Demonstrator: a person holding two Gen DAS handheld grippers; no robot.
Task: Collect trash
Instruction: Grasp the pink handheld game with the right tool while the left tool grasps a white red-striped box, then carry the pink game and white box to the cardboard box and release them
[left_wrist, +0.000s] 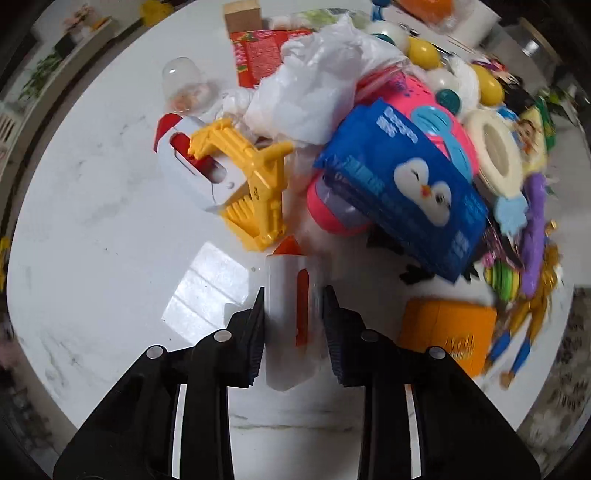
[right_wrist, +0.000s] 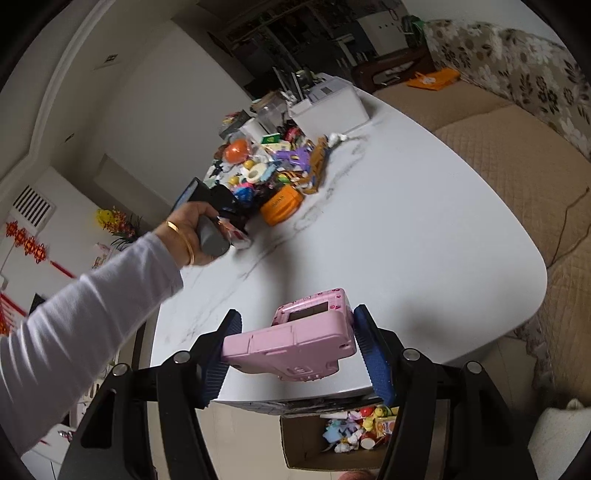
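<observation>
left gripper (left_wrist: 293, 321) pinches the white-and-orange tube (left_wrist: 290, 325) between its jaws, the trash pile (left_wrist: 369, 147) just ahead, while right gripper (right_wrist: 297, 354) clamps the pink toy (right_wrist: 295, 339) crosswise — held over the table edge (right_wrist: 480, 350), likely for release into the cardboard box (right_wrist: 314, 443) below the jaws.

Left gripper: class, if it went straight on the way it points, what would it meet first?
The left gripper, shut on the white and orange toy, would probably meet the yellow plastic toy first; the pink toy lies just right of that line, though depth is unclear.
</observation>
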